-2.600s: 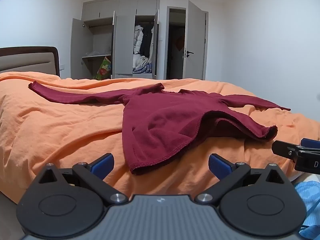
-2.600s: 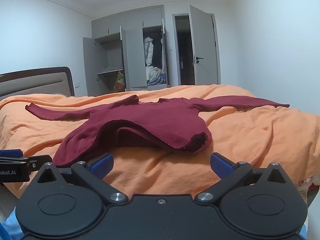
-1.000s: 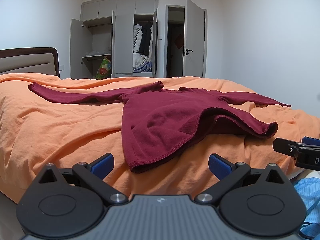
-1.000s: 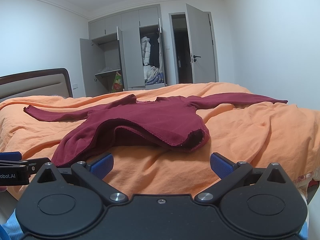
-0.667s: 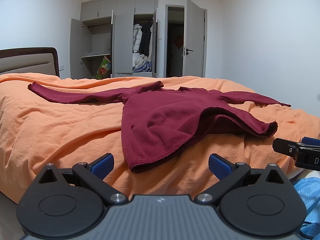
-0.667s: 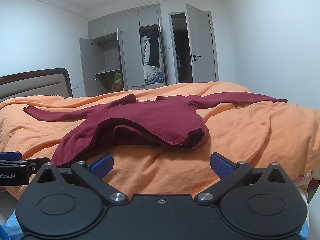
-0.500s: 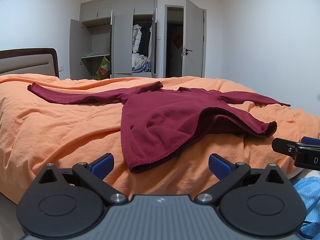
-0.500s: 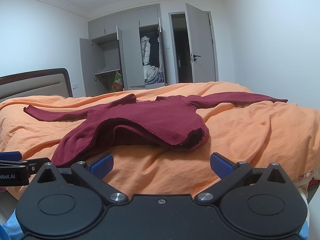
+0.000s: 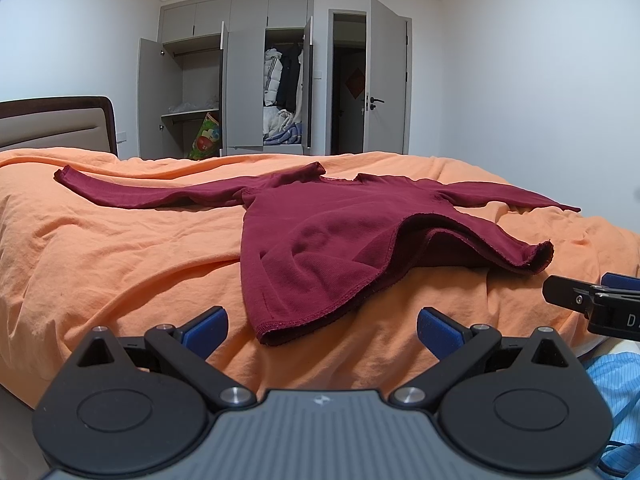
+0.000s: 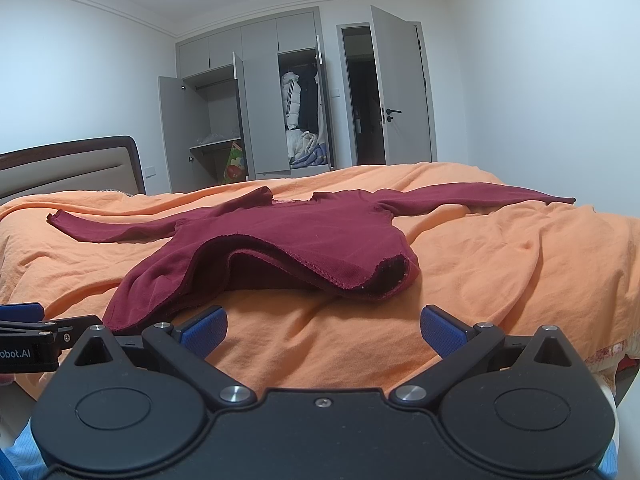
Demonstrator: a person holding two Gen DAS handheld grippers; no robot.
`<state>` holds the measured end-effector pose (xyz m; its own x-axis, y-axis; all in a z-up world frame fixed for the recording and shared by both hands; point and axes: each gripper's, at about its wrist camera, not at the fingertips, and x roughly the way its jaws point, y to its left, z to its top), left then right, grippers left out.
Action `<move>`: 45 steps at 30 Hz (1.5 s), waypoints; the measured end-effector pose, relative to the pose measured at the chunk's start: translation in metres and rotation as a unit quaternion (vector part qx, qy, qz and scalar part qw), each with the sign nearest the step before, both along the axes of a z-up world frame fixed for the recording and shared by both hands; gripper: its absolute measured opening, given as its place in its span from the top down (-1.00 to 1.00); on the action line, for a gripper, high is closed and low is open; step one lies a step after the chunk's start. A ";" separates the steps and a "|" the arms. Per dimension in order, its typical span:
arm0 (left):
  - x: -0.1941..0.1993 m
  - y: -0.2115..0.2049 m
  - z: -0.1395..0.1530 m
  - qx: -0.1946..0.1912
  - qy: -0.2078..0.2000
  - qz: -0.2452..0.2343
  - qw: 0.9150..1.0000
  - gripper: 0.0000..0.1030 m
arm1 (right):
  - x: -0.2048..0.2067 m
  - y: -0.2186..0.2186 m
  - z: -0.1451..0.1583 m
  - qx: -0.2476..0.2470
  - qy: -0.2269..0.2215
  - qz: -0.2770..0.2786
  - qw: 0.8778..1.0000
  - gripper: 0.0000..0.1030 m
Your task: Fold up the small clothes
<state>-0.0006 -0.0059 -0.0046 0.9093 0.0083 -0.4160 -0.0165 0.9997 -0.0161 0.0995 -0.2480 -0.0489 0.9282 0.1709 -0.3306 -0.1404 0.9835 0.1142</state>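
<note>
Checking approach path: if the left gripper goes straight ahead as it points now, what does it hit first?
Probably the near hem corner of the shirt, which lies on the bedspread in line with the open left gripper. Depth is unclear; held low, it might meet the bedspread edge first.

Left gripper (image 9: 322,326) view drifted slightly; maroon shirt (image 9: 320,236) sits marginally lower-left in frame. Right gripper (image 10: 323,330) view tilted up slightly since 2.6 s ago.

Maroon long-sleeved top (image 9: 320,236), sleeves spread, hem rumpled, unfolded
</note>
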 end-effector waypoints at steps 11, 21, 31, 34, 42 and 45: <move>0.000 0.000 0.000 0.000 0.002 -0.002 1.000 -0.99 | 0.000 0.000 0.000 0.001 0.001 0.000 1.000 -0.99; 0.003 0.001 -0.001 -0.001 0.010 -0.003 1.000 -0.99 | 0.000 0.000 0.000 0.001 0.002 0.000 1.000 -0.99; 0.005 0.001 -0.001 0.003 0.019 0.000 1.000 -0.99 | 0.000 -0.001 0.000 0.002 0.003 -0.001 1.000 -0.99; 0.008 0.002 -0.001 0.002 0.026 0.002 1.000 -0.99 | 0.002 -0.002 0.000 0.007 0.009 0.002 1.000 -0.99; 0.025 0.007 0.010 0.021 0.034 0.015 0.999 -0.99 | 0.017 -0.005 0.014 0.018 0.014 0.021 1.000 -0.99; 0.037 0.009 0.019 0.024 0.022 0.005 0.999 -0.99 | 0.028 -0.006 0.025 0.020 0.012 0.032 0.999 -0.99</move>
<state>0.0360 0.0027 0.0141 0.8902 0.0374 -0.4540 -0.0256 0.9992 0.0323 0.1272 -0.2543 -0.0239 0.9065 0.2433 -0.3451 -0.1997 0.9671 0.1573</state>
